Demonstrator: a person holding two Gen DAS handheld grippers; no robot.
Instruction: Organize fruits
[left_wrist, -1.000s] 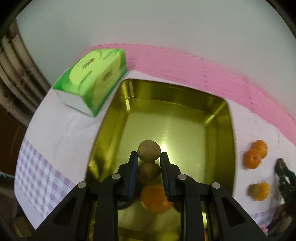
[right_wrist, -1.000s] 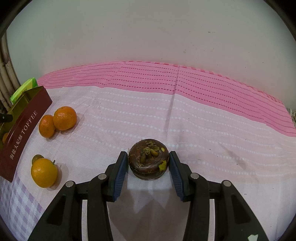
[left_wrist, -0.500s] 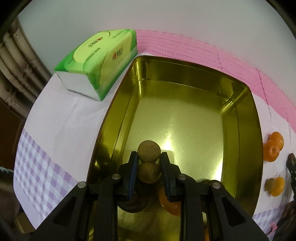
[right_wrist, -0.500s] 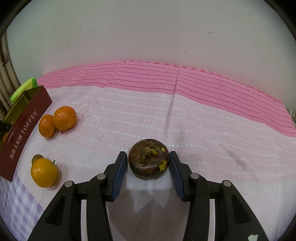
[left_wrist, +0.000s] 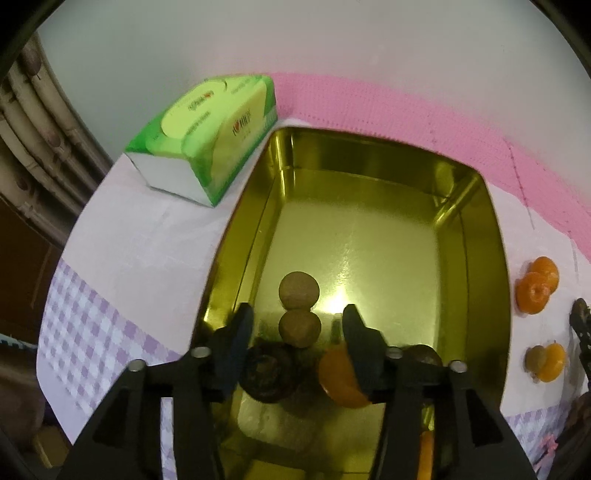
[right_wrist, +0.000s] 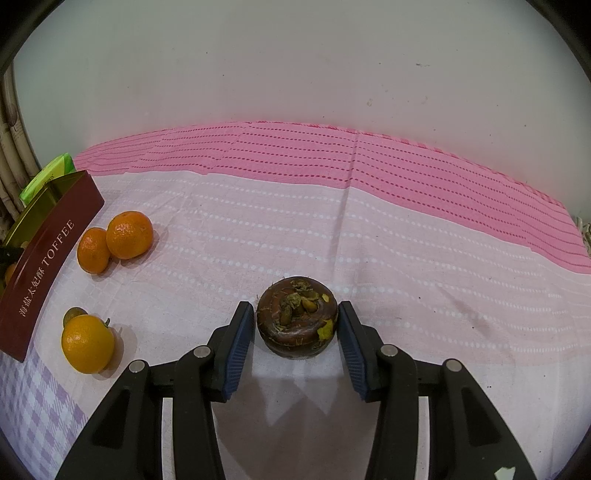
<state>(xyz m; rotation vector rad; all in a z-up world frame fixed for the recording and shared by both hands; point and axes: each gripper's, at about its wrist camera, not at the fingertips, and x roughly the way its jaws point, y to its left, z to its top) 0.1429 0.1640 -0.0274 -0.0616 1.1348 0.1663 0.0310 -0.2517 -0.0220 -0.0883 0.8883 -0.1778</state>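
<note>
The gold rectangular tin (left_wrist: 469, 236) held two round brown fruits (left_wrist: 298, 309), a dark fruit (left_wrist: 266, 373) and an orange (left_wrist: 341, 382), beneath the left gripper (left_wrist: 297, 325), spread wide and empty. The right gripper (right_wrist: 296, 328), parted, bracketed a squat dark-brown mangosteen (right_wrist: 296, 322), calyx up.

The tin (left_wrist: 476, 236) was shiny gold inside and maroon outside with pale lettering; the tissue pack (left_wrist: 207, 136) was bright green and yellow-green; the tablecloth (right_wrist: 295, 229) ran from pink dotted stripes to pale pink, then lilac check; the oranges (right_wrist: 129, 234) were vivid orange, the mangosteen (right_wrist: 297, 321) dark brown
</note>
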